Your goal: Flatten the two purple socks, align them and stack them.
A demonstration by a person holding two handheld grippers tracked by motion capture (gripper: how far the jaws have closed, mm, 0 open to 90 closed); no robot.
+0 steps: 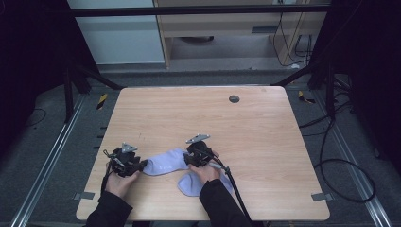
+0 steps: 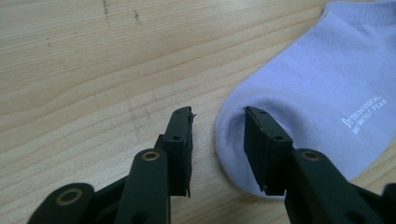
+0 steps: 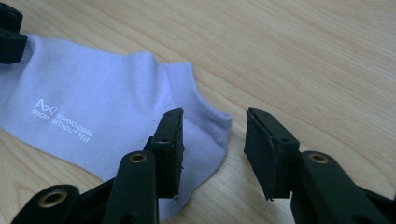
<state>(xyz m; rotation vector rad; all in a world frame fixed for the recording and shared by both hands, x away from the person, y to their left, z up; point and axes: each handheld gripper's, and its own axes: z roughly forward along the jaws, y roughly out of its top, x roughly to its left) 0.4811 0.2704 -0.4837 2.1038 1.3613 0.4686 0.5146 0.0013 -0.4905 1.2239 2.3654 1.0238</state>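
At the lower middle of the high view, a pale lilac sock (image 1: 164,163) lies flat on the wooden table (image 1: 265,142), stretched between my two grippers; a second lilac sock (image 1: 190,184) sits just below it, partly under my right hand (image 1: 206,171). My left gripper (image 2: 218,140) stands open, gripping nothing, its jaws astride the rounded end of the sock (image 2: 322,107) at the lower right of its own view, white lettering showing on the fabric. My right gripper (image 3: 213,149) is likewise open and empty, its left jaw over the sock's (image 3: 112,112) other end, the right jaw over bare wood.
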